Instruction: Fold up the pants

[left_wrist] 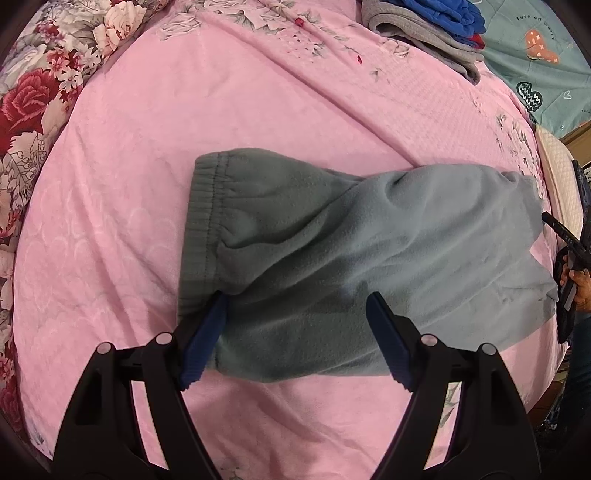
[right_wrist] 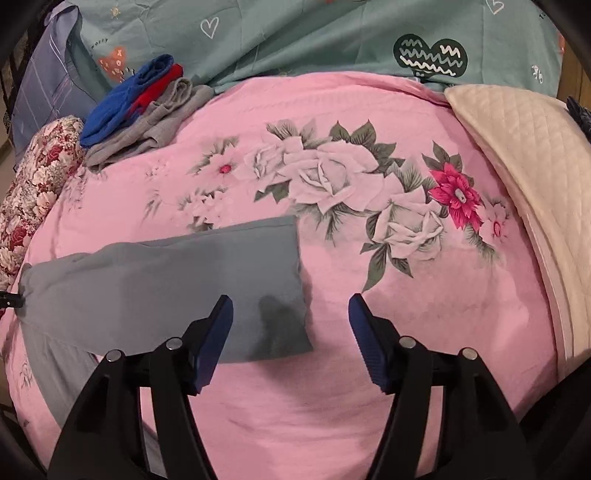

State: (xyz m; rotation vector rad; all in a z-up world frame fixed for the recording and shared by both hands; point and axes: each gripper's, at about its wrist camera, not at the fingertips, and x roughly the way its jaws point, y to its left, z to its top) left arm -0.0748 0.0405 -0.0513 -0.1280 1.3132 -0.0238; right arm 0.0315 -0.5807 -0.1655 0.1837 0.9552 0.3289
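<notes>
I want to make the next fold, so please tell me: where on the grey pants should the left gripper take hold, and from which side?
Grip the grey pants at the elastic waistband, near its nearer corner. The left gripper is open right over it, so come from above at the near edge. That hem is thick and straight and lies flat on the pink bedsheet, so it probably holds well.

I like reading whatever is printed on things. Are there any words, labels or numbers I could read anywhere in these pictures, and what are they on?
"Turn off worry": small dark print on the teal patterned sheet, above its orange butterfly, in the left wrist view.
A second line of print at that sheet's lower edge: too small to read.
"worry", partly readable: on the same teal sheet in the right wrist view.
White marks on the black device at the left view's right edge: too blurred to read.
Grey pants: no visible label.
</notes>
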